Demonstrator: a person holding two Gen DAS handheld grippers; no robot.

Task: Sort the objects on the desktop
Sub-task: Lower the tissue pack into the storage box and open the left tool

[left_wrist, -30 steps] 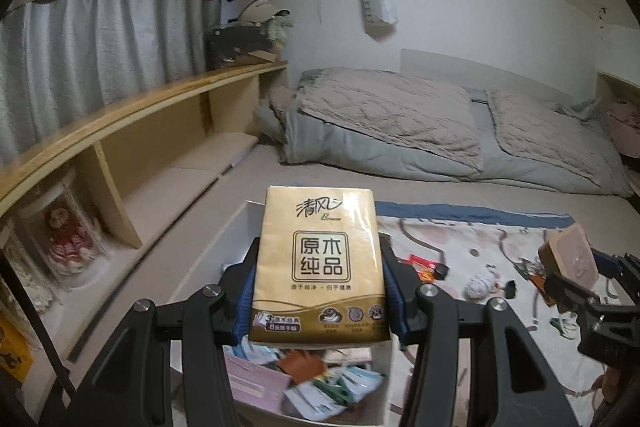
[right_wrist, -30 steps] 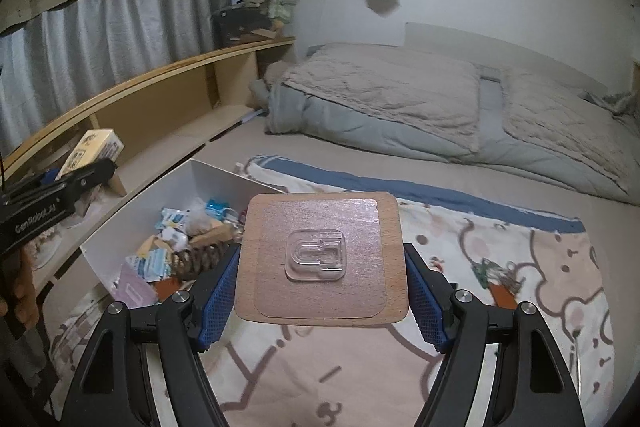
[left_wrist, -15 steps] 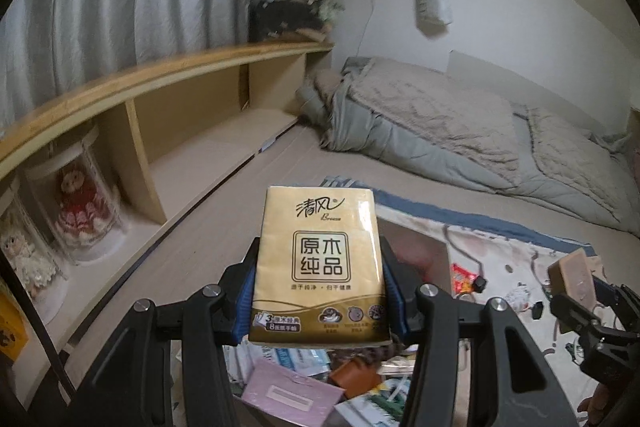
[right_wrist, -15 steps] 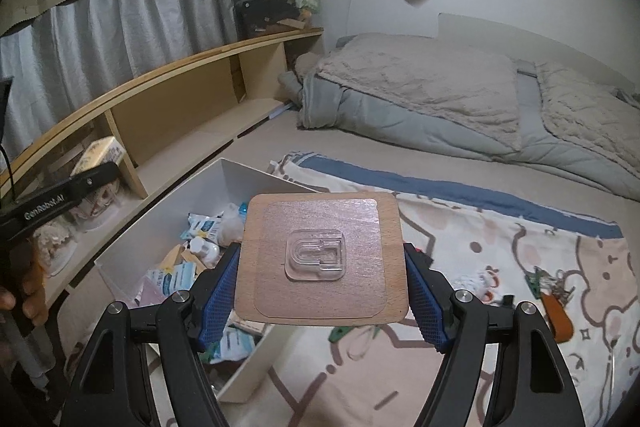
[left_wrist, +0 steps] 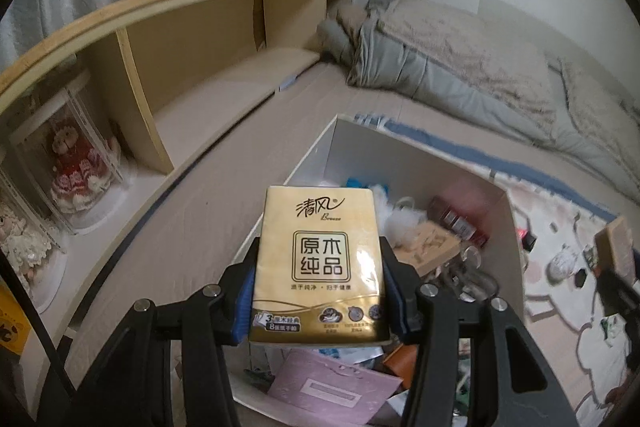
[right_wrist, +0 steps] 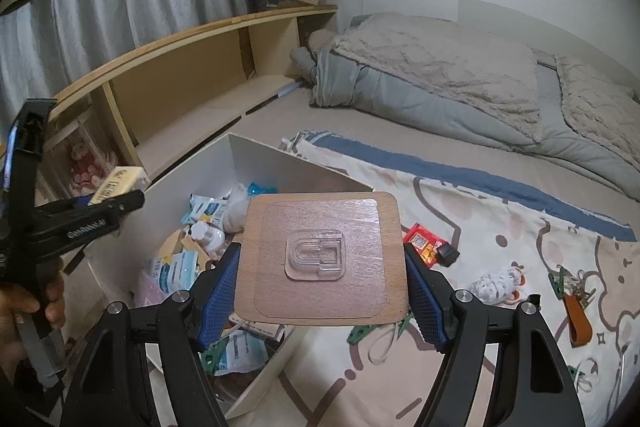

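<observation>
My left gripper [left_wrist: 320, 287] is shut on a gold tissue pack [left_wrist: 320, 263], held upright above the near end of a white box [left_wrist: 312, 155] that holds several small items. That same pack [right_wrist: 120, 181] and left gripper [right_wrist: 108, 205] show at the left of the right wrist view, with a hand under them. My right gripper [right_wrist: 322, 287] is shut on a square wooden board [right_wrist: 322, 255] with a clear plastic hook stuck to its face. It hovers over the right edge of the white box [right_wrist: 256, 157]. The board [left_wrist: 614, 247] shows small at the right of the left wrist view.
A patterned mat [right_wrist: 500, 211] carries a red packet [right_wrist: 424, 243], a white knitted thing [right_wrist: 500, 283], green clips [right_wrist: 376, 331] and a brown key strap [right_wrist: 578, 315]. A wooden shelf [left_wrist: 192, 27] runs along the left with dolls [left_wrist: 76, 167]. Grey bedding [right_wrist: 440, 75] lies behind.
Both grippers have come down and forward toward the white box. The left one now tilts down over the box's near end. Each still holds the same thing.
</observation>
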